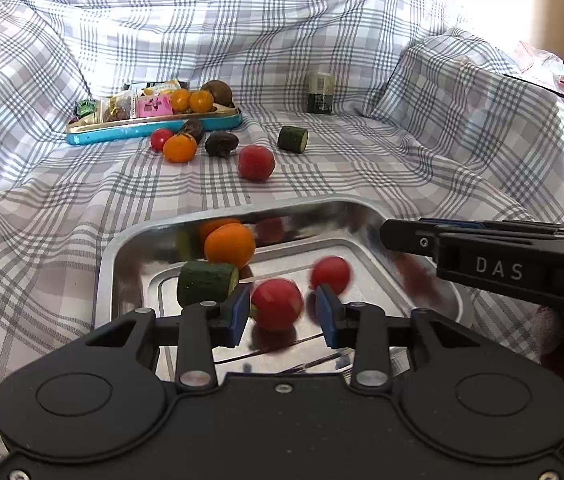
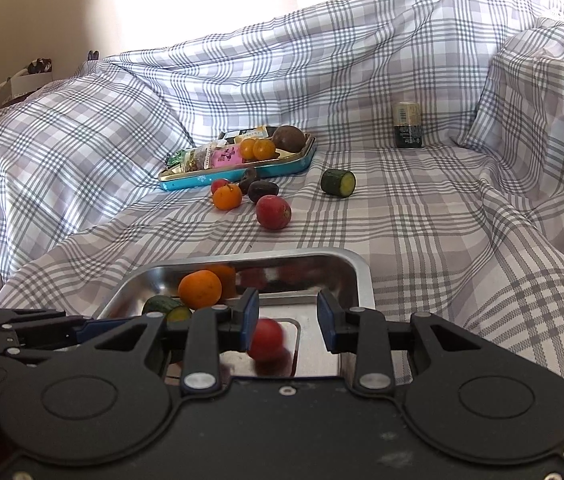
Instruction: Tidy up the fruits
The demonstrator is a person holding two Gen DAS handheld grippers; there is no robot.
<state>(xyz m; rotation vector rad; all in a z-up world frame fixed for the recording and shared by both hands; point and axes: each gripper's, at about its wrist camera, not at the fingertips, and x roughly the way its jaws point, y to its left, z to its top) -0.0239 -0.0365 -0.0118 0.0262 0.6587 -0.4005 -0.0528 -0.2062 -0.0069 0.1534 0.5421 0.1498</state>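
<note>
Held left gripper (image 1: 284,312) low over the near edge of the steel tray (image 1: 105,264), jaws apart. Found a red fruit (image 1: 276,304) between the pads but not clamped: gap visible at the right pad and fruit blurred, so judged loose on the tray floor.

Held right gripper (image 2: 288,316) at the tray's right edge, jaws apart on nothing. Judged idle, possibly stationed there to steady the tray.

Noted in the tray an orange (image 1: 229,245) and a cucumber piece (image 1: 205,284) toward the far left corner, plus a second red fruit (image 1: 330,274) near the middle. Judged these the sorted lot, gathered in one container.

Noted on the checked cloth (image 1: 322,184), beyond the tray's far edge and not yet sorted: a larger red fruit (image 1: 255,162), a small orange (image 1: 179,148), a dark fruit (image 1: 221,144) and another cucumber stub (image 1: 293,139), all near the blue tin (image 1: 153,130).
</note>
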